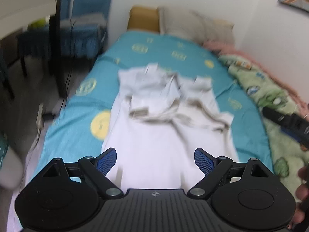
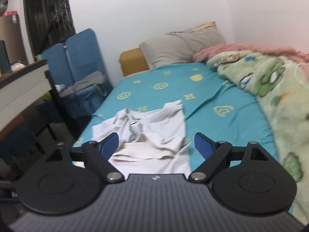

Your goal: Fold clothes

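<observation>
A white garment [image 1: 164,119] lies crumpled on the teal bed sheet [image 1: 81,131], its far part bunched and its near part flat. My left gripper [image 1: 155,161] is open and empty, held above the garment's near end. The garment also shows in the right wrist view [image 2: 154,135], rumpled in the middle of the sheet [image 2: 222,119]. My right gripper [image 2: 156,147] is open and empty, above the garment's near right part. The right gripper's body [image 1: 289,123] shows at the right edge of the left wrist view, over the green blanket.
A green patterned blanket [image 2: 280,100] and a pink one [image 2: 241,48] lie along the wall side. Pillows [image 2: 179,48] sit at the head. A blue folding chair with grey clothes [image 2: 81,73] and a desk [image 2: 21,85] stand left of the bed.
</observation>
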